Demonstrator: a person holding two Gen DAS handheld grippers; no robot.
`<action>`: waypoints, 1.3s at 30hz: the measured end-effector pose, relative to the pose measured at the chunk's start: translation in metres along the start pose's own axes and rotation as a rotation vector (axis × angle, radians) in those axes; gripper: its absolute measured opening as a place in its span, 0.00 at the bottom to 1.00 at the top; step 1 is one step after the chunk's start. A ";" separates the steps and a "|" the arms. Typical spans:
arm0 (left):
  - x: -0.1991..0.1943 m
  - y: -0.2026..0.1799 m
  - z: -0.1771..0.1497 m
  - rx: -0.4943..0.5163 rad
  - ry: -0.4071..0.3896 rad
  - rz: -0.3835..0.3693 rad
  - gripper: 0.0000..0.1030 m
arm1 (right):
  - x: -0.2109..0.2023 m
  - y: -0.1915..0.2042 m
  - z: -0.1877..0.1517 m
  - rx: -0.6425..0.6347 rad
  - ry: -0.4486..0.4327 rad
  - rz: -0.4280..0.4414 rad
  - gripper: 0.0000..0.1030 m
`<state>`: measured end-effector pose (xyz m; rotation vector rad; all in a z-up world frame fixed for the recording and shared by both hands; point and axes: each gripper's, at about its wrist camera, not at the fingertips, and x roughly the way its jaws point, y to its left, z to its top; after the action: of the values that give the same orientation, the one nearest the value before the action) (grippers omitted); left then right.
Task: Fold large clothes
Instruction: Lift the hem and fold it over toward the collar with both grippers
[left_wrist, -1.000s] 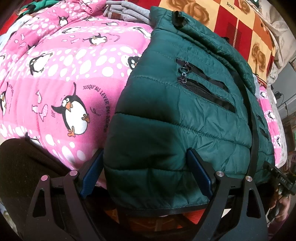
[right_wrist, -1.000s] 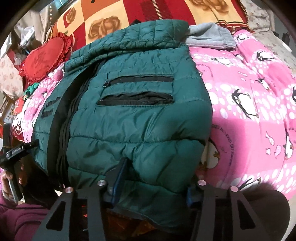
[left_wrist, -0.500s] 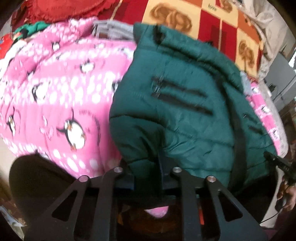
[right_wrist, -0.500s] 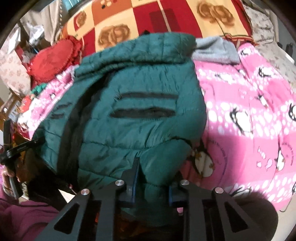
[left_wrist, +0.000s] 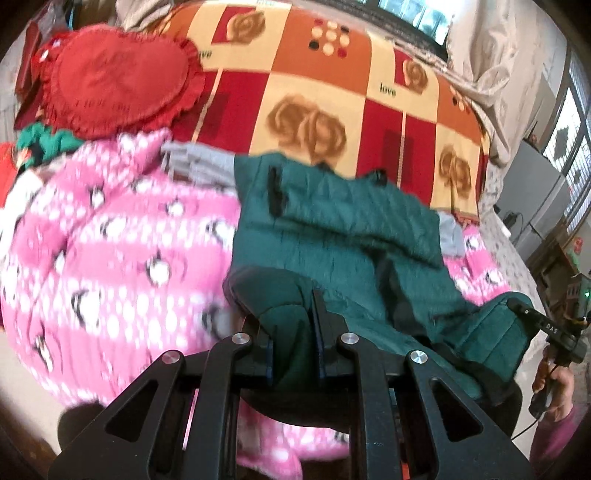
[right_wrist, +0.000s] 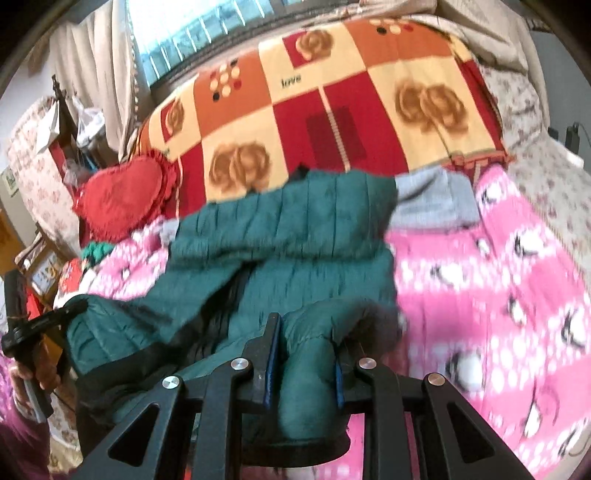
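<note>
A dark green quilted jacket lies on a pink penguin blanket on a bed. My left gripper is shut on the jacket's near left hem corner and holds it lifted. My right gripper is shut on the near right hem corner of the jacket, also lifted. The lower part of the jacket is raised and bunched toward the collar. Each view shows the other gripper at its edge, the right one and the left one.
A red, orange and cream patchwork blanket covers the far half of the bed. A red heart-shaped cushion lies far left. A grey garment lies under the jacket's collar. Curtains and a window stand behind the bed.
Both grippers closed on the jacket's hem corners, then lifted them up and forward. The jacket's lower half has risen off the blanket and bunched toward the collar.
</note>
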<state>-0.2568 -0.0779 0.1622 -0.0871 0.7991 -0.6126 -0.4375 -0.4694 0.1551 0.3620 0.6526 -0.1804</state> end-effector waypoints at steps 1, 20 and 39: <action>0.003 0.000 0.009 -0.006 -0.017 0.006 0.14 | 0.003 -0.002 0.008 0.007 -0.014 -0.004 0.21; 0.141 0.007 0.145 -0.081 -0.041 0.167 0.15 | 0.137 -0.042 0.147 0.036 0.008 -0.139 0.21; 0.163 0.051 0.177 -0.212 -0.119 0.019 0.80 | 0.227 -0.075 0.161 0.221 0.047 -0.108 0.53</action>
<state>-0.0217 -0.1518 0.1665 -0.3068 0.7460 -0.4989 -0.1907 -0.6121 0.1113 0.5451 0.7014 -0.3497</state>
